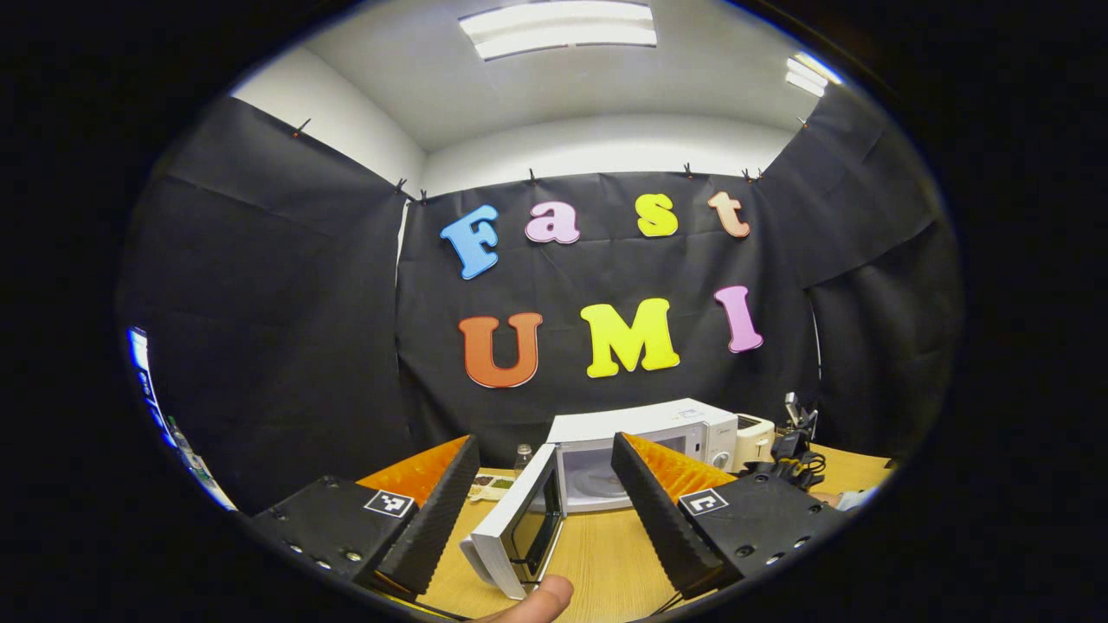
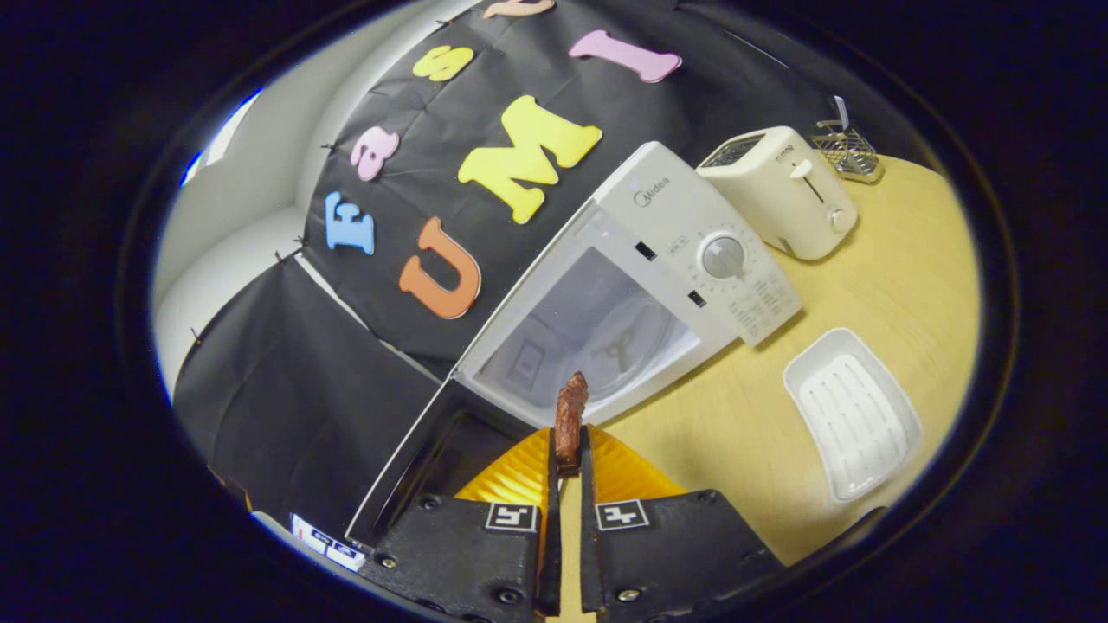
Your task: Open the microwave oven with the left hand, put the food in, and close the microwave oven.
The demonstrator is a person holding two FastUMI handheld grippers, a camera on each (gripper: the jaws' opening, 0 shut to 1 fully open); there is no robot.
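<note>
The white microwave oven (image 1: 666, 437) (image 2: 684, 234) stands on the wooden table with its door (image 1: 519, 528) (image 2: 433, 459) swung wide open and the glass turntable (image 2: 619, 342) bare inside. My left gripper (image 1: 545, 484) is open, held back from the door with nothing between its fingers. A fingertip (image 1: 541, 599) shows at the bottom of the left gripper view. My right gripper (image 2: 567, 454) is shut on a brown strip of food (image 2: 570, 415), which sticks up from the fingertips just in front of the oven's open cavity.
A cream toaster (image 2: 783, 195) (image 1: 753, 437) stands right of the microwave, with a wire rack (image 2: 848, 149) behind it. A white ridged tray (image 2: 853, 415) lies on the wooden table (image 2: 892, 277). A small bottle (image 1: 523, 456) and black cables (image 1: 792, 467) are on the table.
</note>
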